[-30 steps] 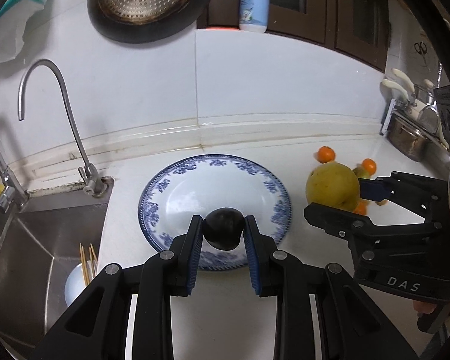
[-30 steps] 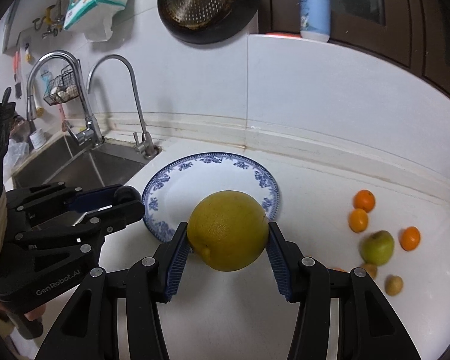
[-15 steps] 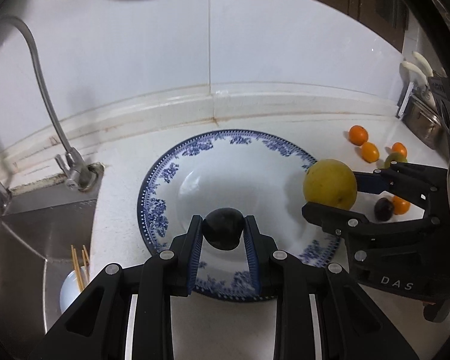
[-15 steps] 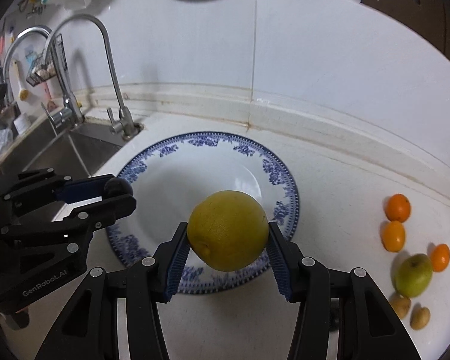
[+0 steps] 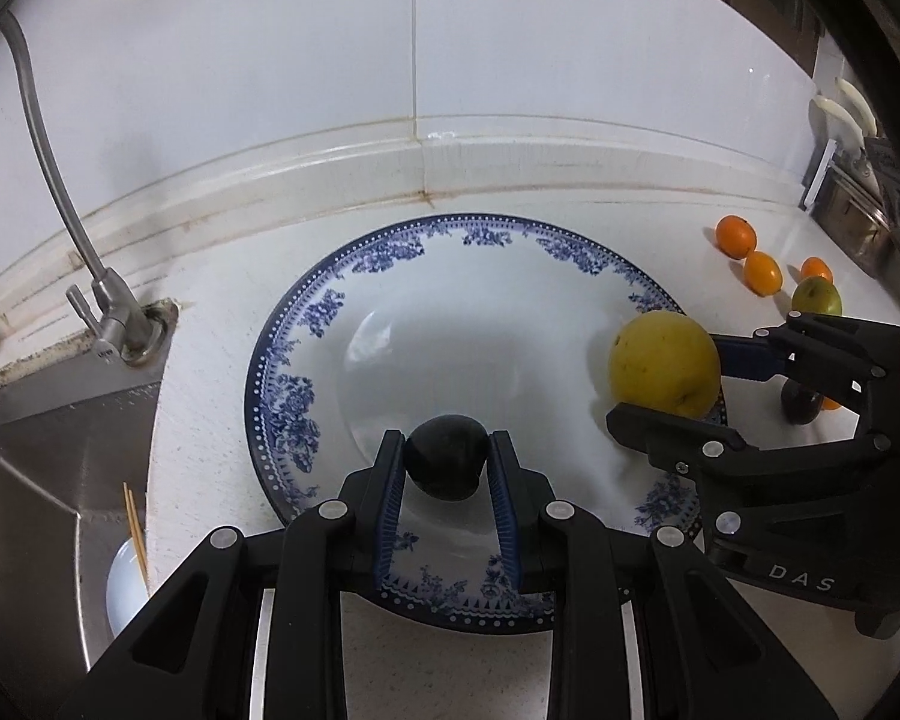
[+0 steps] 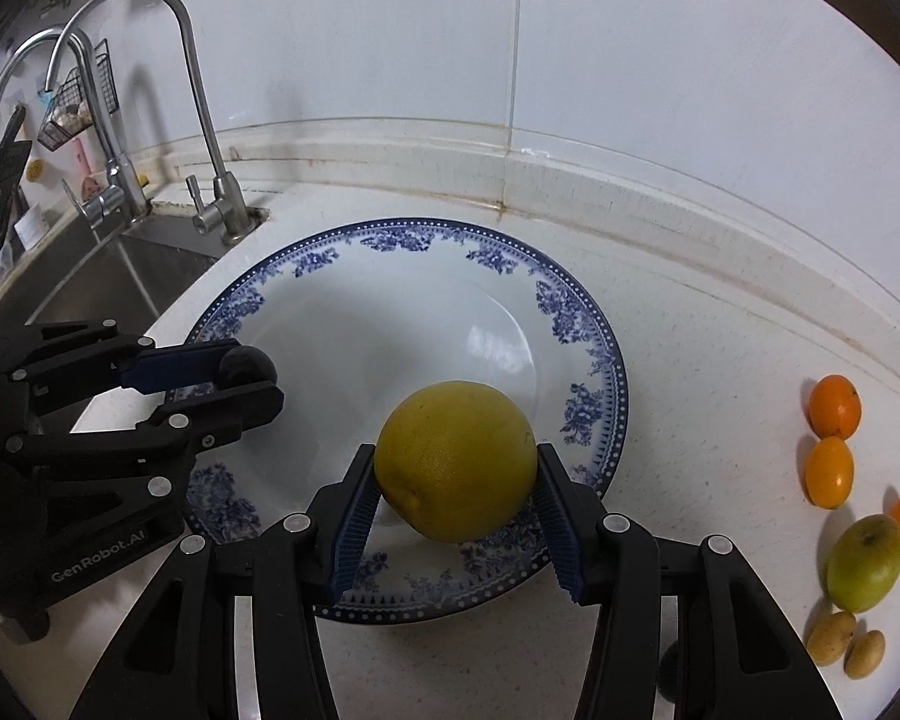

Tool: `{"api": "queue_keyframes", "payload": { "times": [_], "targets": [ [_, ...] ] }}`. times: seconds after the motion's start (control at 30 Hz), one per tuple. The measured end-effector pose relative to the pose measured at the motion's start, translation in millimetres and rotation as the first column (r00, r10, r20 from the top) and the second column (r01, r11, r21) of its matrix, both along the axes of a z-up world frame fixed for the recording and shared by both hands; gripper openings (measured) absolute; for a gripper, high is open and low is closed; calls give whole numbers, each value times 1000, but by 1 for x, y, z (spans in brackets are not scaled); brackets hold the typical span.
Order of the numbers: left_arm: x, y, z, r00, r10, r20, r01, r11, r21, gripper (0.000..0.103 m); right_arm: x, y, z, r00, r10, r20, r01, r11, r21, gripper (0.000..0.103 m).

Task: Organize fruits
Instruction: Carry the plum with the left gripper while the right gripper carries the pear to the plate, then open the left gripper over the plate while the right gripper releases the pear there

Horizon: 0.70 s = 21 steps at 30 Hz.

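A blue-and-white plate (image 5: 306,360) (image 6: 594,324) lies on the white counter. My left gripper (image 5: 447,468) is shut on a dark round fruit (image 5: 446,465) and holds it low over the plate's near side; it shows at the left in the right wrist view (image 6: 246,369). My right gripper (image 6: 456,480) is shut on a large yellow citrus fruit (image 6: 456,459) over the plate's near right rim; the fruit also shows in the left wrist view (image 5: 663,363). Loose fruit lies on the counter to the right: small oranges (image 6: 834,407), a green apple (image 6: 864,561), small yellowish fruits (image 6: 831,636).
A steel sink (image 5: 42,468) with a tap (image 5: 114,336) lies left of the plate, with a white bowl and chopsticks (image 5: 127,576) in it. A white tiled wall (image 5: 414,60) rises behind the counter. A metal rack (image 5: 846,210) stands far right. Another dark fruit (image 5: 801,407) lies behind my right gripper.
Both grippers have moved forward and down over the plate, each still holding its fruit. The plate now fills more of both views.
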<state>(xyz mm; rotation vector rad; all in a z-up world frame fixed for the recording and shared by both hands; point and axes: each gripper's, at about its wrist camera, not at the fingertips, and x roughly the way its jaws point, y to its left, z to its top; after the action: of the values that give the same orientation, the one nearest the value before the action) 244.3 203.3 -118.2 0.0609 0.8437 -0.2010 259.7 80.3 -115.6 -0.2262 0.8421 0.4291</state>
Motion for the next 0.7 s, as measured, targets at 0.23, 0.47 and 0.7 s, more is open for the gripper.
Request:
{"api": "queue_keyframes", "payload": {
  "times": [0.23,0.47,0.7],
  "targets": [
    [-5,2,8,1000,16,16,-16,1000,-3,44,-3,1,3,1000,-2,29,1,1000,12,53],
    [-25,3,33,996,43,74,-45,998,32,44,-20,-10,23,993,-36,111,31,999,40,63],
    [-54,-4,64,989,65,133,-65,998,-1,45,-50,-25,45,981,-81,176,69,995,74,63]
  ]
}}
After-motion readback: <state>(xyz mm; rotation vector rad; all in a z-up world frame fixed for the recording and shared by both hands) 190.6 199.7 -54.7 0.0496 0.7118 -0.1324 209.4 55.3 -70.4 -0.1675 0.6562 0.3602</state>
